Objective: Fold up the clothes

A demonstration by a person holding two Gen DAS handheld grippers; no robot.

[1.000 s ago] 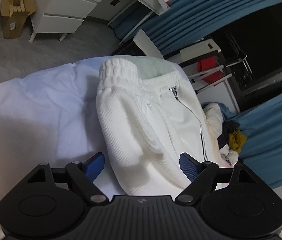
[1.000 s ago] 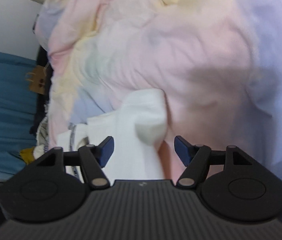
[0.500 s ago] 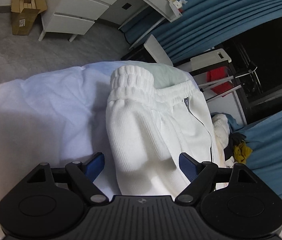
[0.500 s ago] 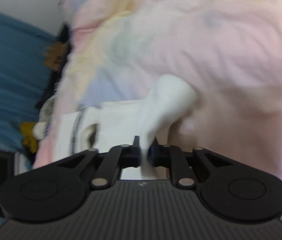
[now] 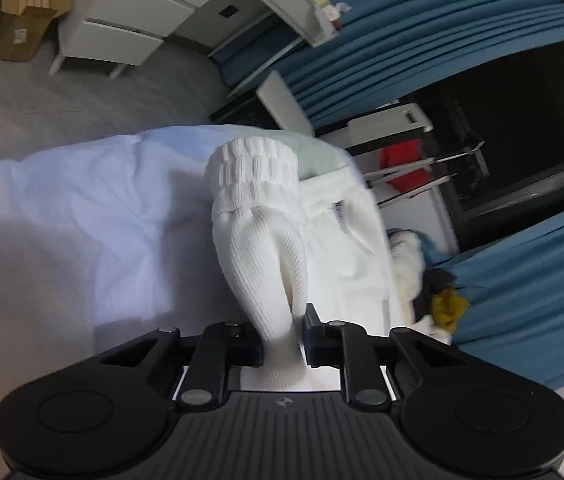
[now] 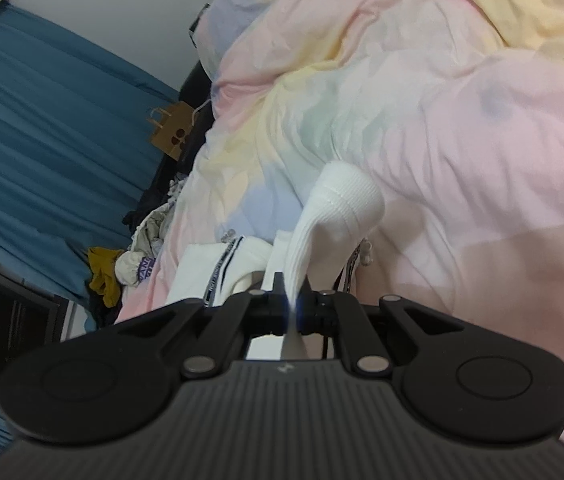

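White ribbed sweatpants [image 5: 266,248] lie on the bed, with a ribbed cuff [image 5: 252,172] at the far end and the elastic waistband beside it. My left gripper [image 5: 284,340] is shut on a bunched fold of the pants leg. In the right wrist view the same white pants [image 6: 334,216] rise in a pulled-up fold, with a dark side stripe [image 6: 222,264] to the left. My right gripper [image 6: 294,308] is shut on that fold, lifting it off the bedding.
A pale blue sheet [image 5: 82,216] covers the bed on the left. A pastel pink and yellow duvet [image 6: 442,120] fills the right view. White drawers [image 5: 122,28], a cardboard box [image 5: 26,16], blue curtains [image 5: 402,36] and a clothes pile [image 5: 438,292] lie beyond the bed.
Both grippers were open around the pants a second ago. The right closed on the fabric first and lifted it; the left has now closed on the leg fold.
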